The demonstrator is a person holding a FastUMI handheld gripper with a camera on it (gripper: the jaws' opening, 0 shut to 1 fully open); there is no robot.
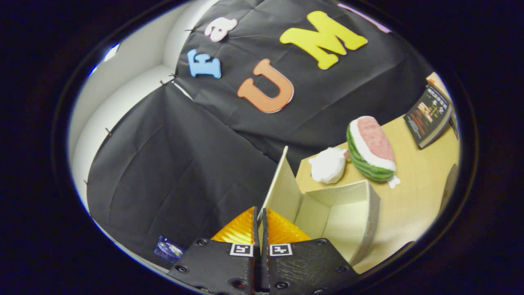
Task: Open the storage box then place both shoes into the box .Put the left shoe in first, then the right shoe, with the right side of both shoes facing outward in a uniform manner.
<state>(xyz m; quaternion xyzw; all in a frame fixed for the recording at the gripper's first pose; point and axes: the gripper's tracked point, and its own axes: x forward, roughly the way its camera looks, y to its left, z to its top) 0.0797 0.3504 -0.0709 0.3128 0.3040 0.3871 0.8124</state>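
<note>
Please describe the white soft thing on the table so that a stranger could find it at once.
Beyond the closed fingers stands the open storage box on the wooden table. Just behind the box lies the white lump, touching the watermelon toy. It alone is plain white, rounded and crumpled.

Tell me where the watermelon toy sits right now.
In the gripper view the watermelon toy lies on the wooden table, beyond the open storage box, between a white lump and a book.
</note>
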